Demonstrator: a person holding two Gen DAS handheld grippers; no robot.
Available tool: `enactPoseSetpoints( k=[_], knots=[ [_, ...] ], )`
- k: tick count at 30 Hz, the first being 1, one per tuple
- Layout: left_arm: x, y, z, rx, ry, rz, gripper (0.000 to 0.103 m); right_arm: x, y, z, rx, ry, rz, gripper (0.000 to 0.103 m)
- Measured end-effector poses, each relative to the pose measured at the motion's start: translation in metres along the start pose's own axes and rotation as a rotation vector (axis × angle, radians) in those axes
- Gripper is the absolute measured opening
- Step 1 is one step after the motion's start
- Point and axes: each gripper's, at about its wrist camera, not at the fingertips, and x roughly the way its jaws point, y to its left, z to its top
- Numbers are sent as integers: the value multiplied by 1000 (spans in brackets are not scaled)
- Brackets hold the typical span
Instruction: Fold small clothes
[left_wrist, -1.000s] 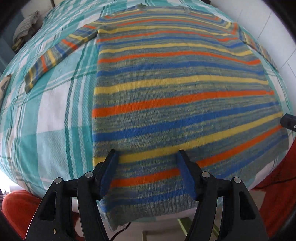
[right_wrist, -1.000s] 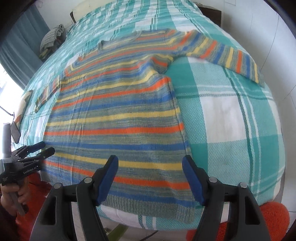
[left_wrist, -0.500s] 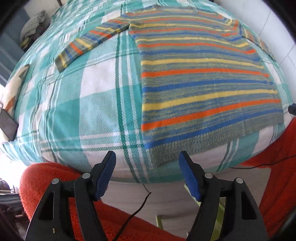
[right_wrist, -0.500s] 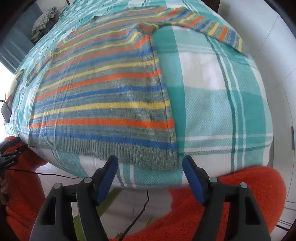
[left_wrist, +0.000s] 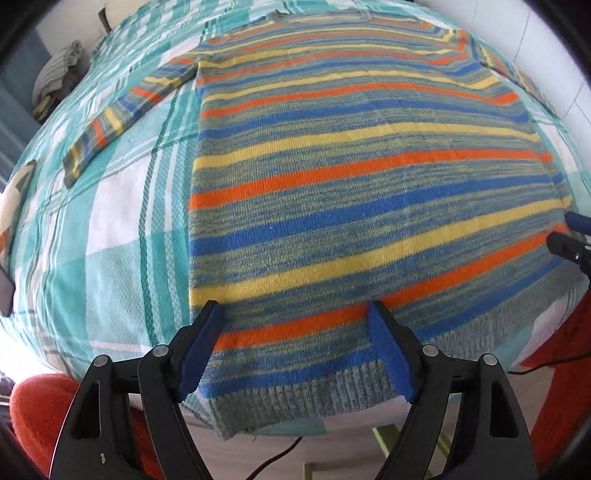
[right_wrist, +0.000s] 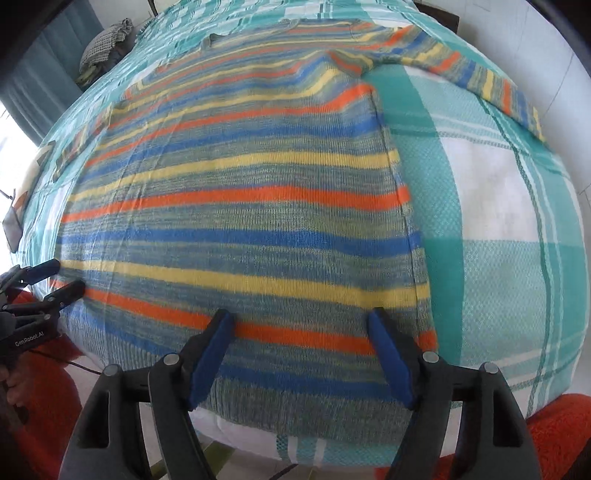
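Sweater (left_wrist: 351, 206): flat on bed (left_wrist: 122, 236), long axis running hem to far collar. Left gripper (left_wrist: 295, 350) over hem's left corner, right gripper (right_wrist: 303, 354) over right corner; both jaws opening, gripping nothing.

One striped sweater (left_wrist: 362, 192), one plaid bedspread (left_wrist: 122, 229), two grippers (left_wrist: 295, 314), one phone (left_wrist: 5, 291)

Bright daylight enters from the left side; fisheye bends the edges strongly, with dark corners and sharp centre.
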Motion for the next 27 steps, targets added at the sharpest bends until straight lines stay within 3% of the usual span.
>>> enactPoseSetpoints(
  k=[4,9,14,17,22,27],
  knots=[
    [-17,7,-5,-6,-70,9,88,-9,-3,-10,-4,-7,1,81],
    [-34,19,6,-100,-179,13,89,-41,-22,0,125,-178,41,81],
    [-12,24,11,-95,-143,62,94,-57,-14,7,80,-304,12,81],
    [3,19,3,-64,-100,75,95,-40,-8,5,48,-260,-8,81],
    [5,22,0,-84,-94,83,100,-9,-19,-2,101,-125,8,81],
    [8,25,-1,-102,-79,71,103,-6,-18,-4,109,-122,-4,83]
  ],
)
